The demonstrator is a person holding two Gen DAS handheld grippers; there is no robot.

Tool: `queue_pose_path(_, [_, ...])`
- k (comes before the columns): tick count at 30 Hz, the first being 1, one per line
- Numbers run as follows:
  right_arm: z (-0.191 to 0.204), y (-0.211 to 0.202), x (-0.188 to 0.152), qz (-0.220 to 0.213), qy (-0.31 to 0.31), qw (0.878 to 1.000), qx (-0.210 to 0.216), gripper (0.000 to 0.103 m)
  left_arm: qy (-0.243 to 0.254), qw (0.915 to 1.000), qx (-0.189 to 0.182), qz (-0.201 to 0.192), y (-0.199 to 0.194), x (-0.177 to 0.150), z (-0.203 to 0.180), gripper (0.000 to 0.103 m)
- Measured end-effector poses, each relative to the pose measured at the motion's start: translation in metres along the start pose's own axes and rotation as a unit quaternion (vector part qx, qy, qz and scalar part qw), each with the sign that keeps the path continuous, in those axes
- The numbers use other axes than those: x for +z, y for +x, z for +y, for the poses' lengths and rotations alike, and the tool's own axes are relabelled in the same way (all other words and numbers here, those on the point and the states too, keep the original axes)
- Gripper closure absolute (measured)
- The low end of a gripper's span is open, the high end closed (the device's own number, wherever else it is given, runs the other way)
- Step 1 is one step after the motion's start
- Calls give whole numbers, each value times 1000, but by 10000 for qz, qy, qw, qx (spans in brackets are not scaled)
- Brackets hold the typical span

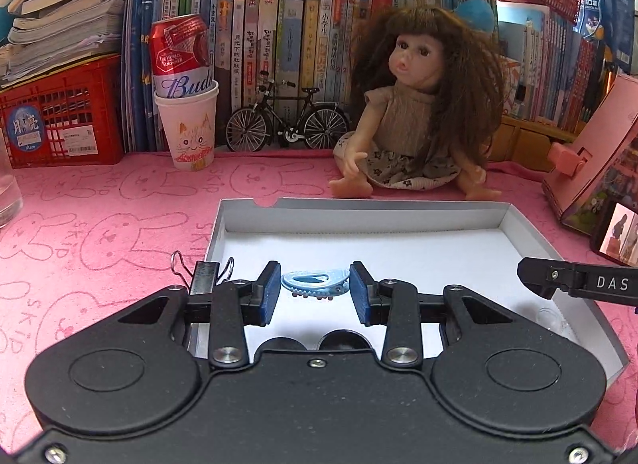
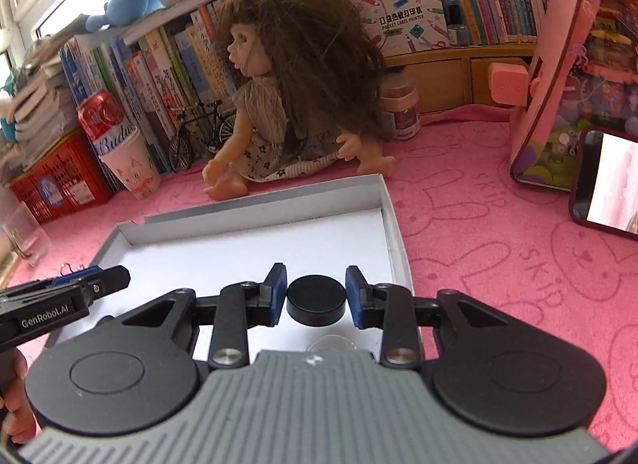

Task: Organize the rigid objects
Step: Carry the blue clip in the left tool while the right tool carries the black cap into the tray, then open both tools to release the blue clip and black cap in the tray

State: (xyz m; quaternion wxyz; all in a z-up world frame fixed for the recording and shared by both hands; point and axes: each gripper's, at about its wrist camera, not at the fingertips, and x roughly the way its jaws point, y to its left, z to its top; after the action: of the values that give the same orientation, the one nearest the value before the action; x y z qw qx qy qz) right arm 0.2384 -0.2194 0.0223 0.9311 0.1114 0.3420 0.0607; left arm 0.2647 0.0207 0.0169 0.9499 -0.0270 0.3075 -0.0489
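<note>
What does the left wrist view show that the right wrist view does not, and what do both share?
Only the left wrist view shows the light blue hair clip gripped in the left tongs, and the black binder clip on the tray's left edge.

Only the right wrist view shows the black round disc gripped in the right tongs, the jar behind the doll, and the phone at the right.

Both show the white tray, the doll, the toy bicycle, the red can in its paper cup and the pink cloth.

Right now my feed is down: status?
Left gripper shut on blue hair clip. Right gripper shut on black puck. Both over white box. Nothing blocking.
</note>
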Motion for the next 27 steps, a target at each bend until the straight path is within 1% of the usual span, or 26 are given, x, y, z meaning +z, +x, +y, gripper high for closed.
queue_pose_path(5, [4,4,-2,55,-131,9998,-106,66,100,9998,102,134,7,-3,-2,68])
queue_pose_path(15, [6,8,-9,133,-291,9993,-207,65,103,9990,228,364,15,-9,0,68])
queue_pose_path(18, [8,8,-10,135,-355,9990,-242,65,111,9990,247,354,15,-8,-1,68])
queue_pose_path(22, [8,9,-10,124,-358,9990,-246,62,114,9990,229,367,15,-8,-2,67])
queue_pose_path(25, [8,7,-10,69,-315,9993,-194,62,85,9993,180,321,12,-7,-2,67])
queue_pose_path(26, [8,5,-10,33,-313,9993,-187,57,77,9995,139,264,10,-7,-2,66])
queue_pose_path(27, [8,3,-9,-2,-327,9993,-193,52,80,9997,101,216,8,-7,-2,60])
